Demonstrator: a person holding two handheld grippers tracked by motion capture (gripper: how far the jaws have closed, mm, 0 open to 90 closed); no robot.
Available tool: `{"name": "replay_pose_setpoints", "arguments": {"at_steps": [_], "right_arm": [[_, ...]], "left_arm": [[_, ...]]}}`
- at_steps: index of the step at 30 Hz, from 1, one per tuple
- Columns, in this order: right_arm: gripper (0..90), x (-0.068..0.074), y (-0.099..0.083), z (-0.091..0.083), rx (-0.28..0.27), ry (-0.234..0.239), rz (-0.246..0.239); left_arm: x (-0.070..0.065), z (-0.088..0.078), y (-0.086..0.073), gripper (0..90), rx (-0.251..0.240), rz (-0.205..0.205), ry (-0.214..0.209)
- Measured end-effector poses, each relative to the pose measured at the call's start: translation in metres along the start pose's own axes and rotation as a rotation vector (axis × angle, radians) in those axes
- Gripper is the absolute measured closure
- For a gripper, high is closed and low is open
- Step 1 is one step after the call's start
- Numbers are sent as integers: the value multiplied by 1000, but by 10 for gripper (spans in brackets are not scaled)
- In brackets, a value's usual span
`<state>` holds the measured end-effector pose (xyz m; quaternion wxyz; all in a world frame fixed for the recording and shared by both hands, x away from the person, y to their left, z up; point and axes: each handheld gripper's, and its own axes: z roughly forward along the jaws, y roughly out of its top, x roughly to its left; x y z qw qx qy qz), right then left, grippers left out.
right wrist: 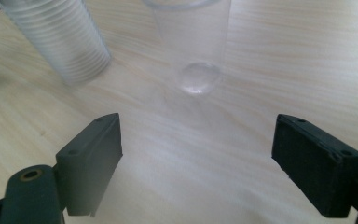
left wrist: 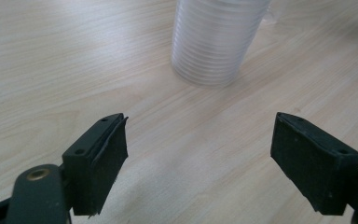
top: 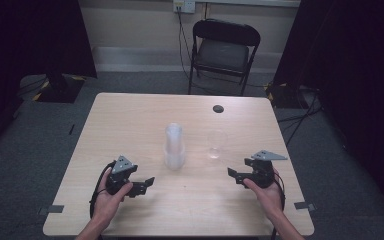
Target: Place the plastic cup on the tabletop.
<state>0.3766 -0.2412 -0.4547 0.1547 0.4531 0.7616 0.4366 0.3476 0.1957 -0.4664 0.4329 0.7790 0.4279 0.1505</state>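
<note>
cup stack (top: 174, 146) ahead of left gripper (top: 141, 186), lone cup (top: 215, 144) ahead of right gripper (top: 236, 175), both grippers wide open, empty

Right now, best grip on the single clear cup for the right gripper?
Probably its lower side wall. The single clear cup stands upright, apart from the cup stack, directly ahead of the open right gripper. Come in level from the person's side, jaws straddling the wall; close gently, since the thin plastic looks likely to flex.
</note>
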Motion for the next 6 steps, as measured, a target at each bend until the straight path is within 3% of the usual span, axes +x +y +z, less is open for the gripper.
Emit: {"name": "replay_pose_setpoints", "arguments": {"at_steps": [6], "right_arm": [[155,-2,-19,-11,-2,-28,11]], "left_arm": [[3,1,-1,182,6,-5,9]]}}
